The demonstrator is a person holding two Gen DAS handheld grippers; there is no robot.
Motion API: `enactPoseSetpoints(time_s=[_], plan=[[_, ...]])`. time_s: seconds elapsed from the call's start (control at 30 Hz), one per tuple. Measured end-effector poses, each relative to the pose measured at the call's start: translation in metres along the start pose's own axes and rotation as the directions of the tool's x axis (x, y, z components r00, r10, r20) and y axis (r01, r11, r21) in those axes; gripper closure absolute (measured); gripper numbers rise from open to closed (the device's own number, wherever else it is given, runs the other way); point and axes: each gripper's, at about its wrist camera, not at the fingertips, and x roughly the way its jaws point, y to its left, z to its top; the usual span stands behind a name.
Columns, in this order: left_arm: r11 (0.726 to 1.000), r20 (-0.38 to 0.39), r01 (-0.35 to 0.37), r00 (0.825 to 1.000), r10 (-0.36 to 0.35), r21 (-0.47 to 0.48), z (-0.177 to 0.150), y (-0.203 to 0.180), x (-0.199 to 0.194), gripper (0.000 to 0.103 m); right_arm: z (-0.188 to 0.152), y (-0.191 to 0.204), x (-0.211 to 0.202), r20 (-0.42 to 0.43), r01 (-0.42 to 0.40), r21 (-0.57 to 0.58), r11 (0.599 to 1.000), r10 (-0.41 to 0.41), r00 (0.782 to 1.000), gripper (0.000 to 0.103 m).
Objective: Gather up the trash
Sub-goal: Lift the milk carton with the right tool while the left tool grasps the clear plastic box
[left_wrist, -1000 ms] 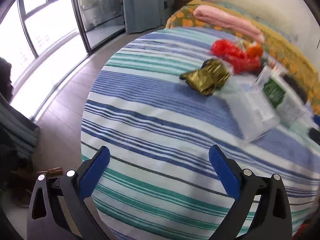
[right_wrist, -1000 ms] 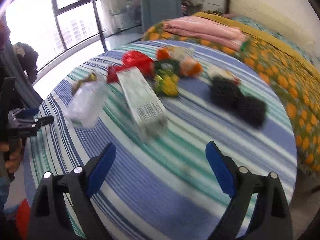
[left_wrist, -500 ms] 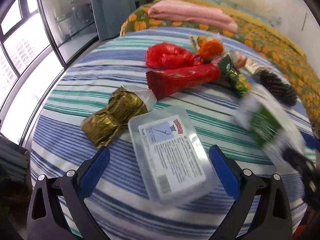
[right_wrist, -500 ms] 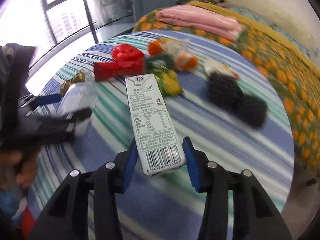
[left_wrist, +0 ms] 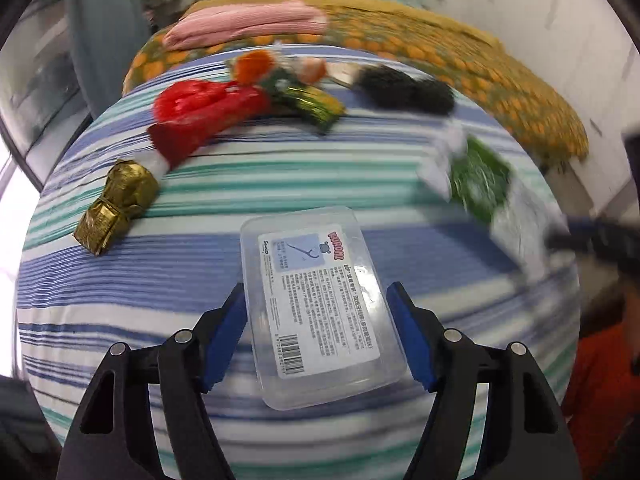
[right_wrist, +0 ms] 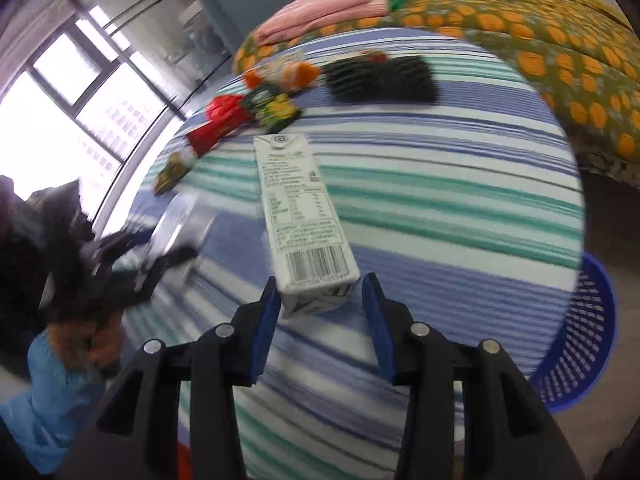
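Two pieces of trash sit between my tongs on the striped bedspread (left_wrist: 168,272). One, a clear plastic box (left_wrist: 320,308) with a printed label, lies between my left gripper's (left_wrist: 316,344) closing jaws. My right gripper (right_wrist: 320,320) pinches the near end of a white milk carton (right_wrist: 300,212).

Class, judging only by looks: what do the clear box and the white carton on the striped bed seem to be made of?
Clear box: probably glossy see-through plastic; the stripes show through it, and it bears a paper label.
White carton: likely coated card; it has sharp folded edges and a printed barcode.
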Motion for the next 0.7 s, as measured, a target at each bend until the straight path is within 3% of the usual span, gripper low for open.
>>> enactPoseSetpoints(time_s=[0.07, 0.13, 0.23, 0.3, 0.4, 0.5, 0.57, 0.63, 0.67, 0.7], plan=[[1.000, 0.000, -0.009, 1.000, 0.009, -0.026, -0.004, -0.002, -0.003, 0.027, 0.005, -0.006, -0.004, 0.018, 0.046, 0.027, 0.999, -0.047, 0.999, 0.049], [0.996, 0.014, -0.010, 1.000, 0.011, -0.088, -0.004, 0.001, -0.005, 0.013, 0.010, -0.001, -0.008, 0.041, 0.158, -0.017, 0.987, -0.158, 0.987, 0.041], [0.993, 0.021, -0.024, 0.999, 0.027, -0.112, 0.000, -0.003, -0.004, 0.010, 0.020, 0.020, -0.009, 0.058, 0.205, -0.118, 0.972, -0.199, 0.978, 0.026], [0.993, 0.004, -0.067, 0.998, 0.068, -0.101, 0.004, -0.010, 0.004, 0.010, 0.028, 0.039, 0.000, 0.064, 0.266, -0.232, 0.936, -0.258, 0.964, 0.016], [0.987, -0.010, -0.127, 0.992, 0.126, -0.098, 0.004, -0.013, 0.006, 0.010, 0.039, 0.053, 0.021, 0.041, 0.309, -0.326, 0.893, -0.313, 0.949, 0.015], [0.982, -0.011, -0.153, 0.988, 0.153, -0.113, 0.004, -0.012, 0.006, 0.011, 0.049, 0.054, 0.041, -0.020, 0.284, -0.351, 0.892, -0.311, 0.950, 0.015], [0.981, -0.016, -0.154, 0.988, 0.153, -0.116, 0.004, -0.011, 0.006, 0.018, 0.052, 0.056, 0.051, -0.048, 0.278, -0.372, 0.886, -0.317, 0.947, 0.015], [0.981, -0.025, -0.152, 0.988, 0.150, -0.117, 0.003, -0.011, 0.007, 0.033, 0.054, 0.057, 0.061, -0.073, 0.272, -0.384, 0.882, -0.323, 0.943, 0.016], [0.982, -0.031, -0.149, 0.989, 0.146, -0.120, 0.003, -0.011, 0.008, 0.037, 0.055, 0.058, 0.065, -0.077, 0.277, -0.385, 0.881, -0.330, 0.941, 0.023], [0.981, -0.029, -0.151, 0.989, 0.148, -0.122, 0.003, -0.011, 0.007, 0.041, 0.056, 0.058, 0.068, -0.084, 0.279, -0.385, 0.880, -0.335, 0.938, 0.036]])
